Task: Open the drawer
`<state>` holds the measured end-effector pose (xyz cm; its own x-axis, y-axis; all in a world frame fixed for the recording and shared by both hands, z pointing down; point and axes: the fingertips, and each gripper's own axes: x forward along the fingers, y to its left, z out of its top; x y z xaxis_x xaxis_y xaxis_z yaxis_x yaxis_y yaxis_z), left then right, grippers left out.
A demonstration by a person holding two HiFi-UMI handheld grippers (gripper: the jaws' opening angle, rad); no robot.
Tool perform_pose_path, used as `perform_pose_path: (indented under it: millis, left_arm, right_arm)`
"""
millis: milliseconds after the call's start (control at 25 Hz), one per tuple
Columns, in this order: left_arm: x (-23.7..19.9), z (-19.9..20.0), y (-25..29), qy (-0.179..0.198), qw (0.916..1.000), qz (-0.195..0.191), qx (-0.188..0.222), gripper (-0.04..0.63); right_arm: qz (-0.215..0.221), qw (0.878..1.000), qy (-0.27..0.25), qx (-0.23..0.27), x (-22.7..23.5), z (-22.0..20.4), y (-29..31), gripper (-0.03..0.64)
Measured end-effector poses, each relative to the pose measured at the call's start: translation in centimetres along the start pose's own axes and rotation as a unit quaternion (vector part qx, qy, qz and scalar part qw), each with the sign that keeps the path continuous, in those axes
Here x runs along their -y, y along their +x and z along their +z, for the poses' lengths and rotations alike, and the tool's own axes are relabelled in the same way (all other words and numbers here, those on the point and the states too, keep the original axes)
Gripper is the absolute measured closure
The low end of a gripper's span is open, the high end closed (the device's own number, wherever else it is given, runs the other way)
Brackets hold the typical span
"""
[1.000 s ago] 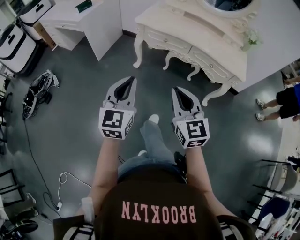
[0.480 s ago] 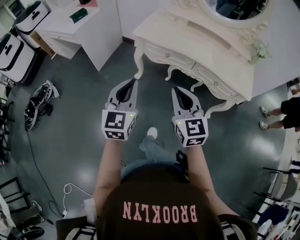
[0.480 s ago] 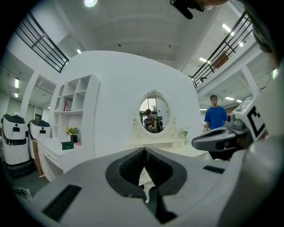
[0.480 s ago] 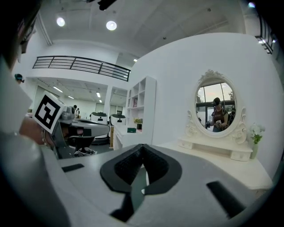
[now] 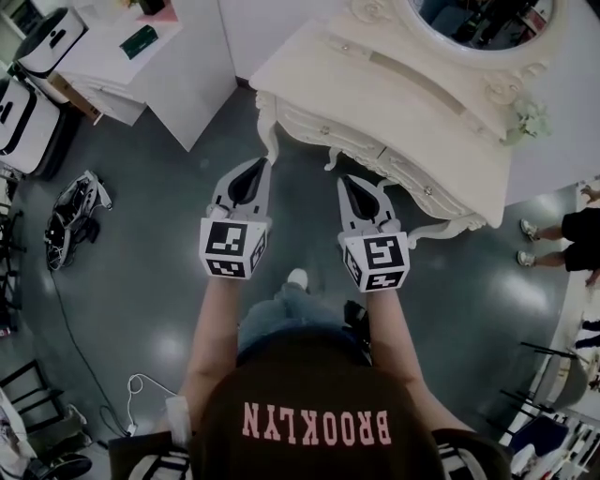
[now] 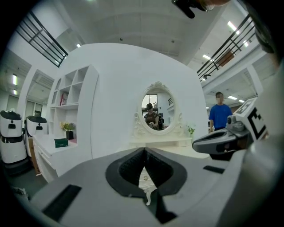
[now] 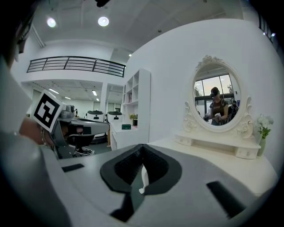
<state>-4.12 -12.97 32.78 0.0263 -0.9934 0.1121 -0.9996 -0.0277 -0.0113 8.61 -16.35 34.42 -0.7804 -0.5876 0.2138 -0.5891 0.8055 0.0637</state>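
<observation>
A cream dressing table (image 5: 375, 94) with an oval mirror (image 5: 478, 19) stands ahead. Its carved front holds drawers (image 5: 328, 127) with small knobs, one knob on the left (image 5: 325, 130) and one further right (image 5: 427, 190). My left gripper (image 5: 265, 161) is shut and empty, its tips just short of the table's left front leg. My right gripper (image 5: 345, 180) is also shut and empty, a little before the drawer front. In the left gripper view the left gripper (image 6: 144, 150) points at the mirror (image 6: 156, 111). In the right gripper view the right gripper (image 7: 142, 146) points along the tabletop (image 7: 222, 155).
A white desk (image 5: 178, 66) with a green item (image 5: 142, 40) stands at the upper left. White machines (image 5: 23, 94) and cables (image 5: 70, 216) lie along the left. A person's legs (image 5: 572, 234) show at the right edge. My own foot (image 5: 297, 278) is on the grey floor.
The dressing table has come closer and lower in the head view. Both grippers have moved forward together, and their tips now lie near the table's front. The jaws stay shut.
</observation>
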Motion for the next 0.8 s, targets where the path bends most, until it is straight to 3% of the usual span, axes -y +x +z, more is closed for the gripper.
perform_pose_path:
  millis: [400, 800]
  left_arm:
    - [-0.7, -1.5, 4.5, -0.001, 0.9993, -0.025, -0.028, 0.597]
    - [-3.9, -1.8, 11.4, -0.002, 0.9954, -0.085, -0.043, 0.597]
  right_arm:
    - [-0.018, 0.999, 0.025, -0.023, 2.5, -1.6, 2.9, 0.620]
    - [-0.081, 0.994, 0.063, -0.045, 5.6, -2.3, 7.6, 0.620]
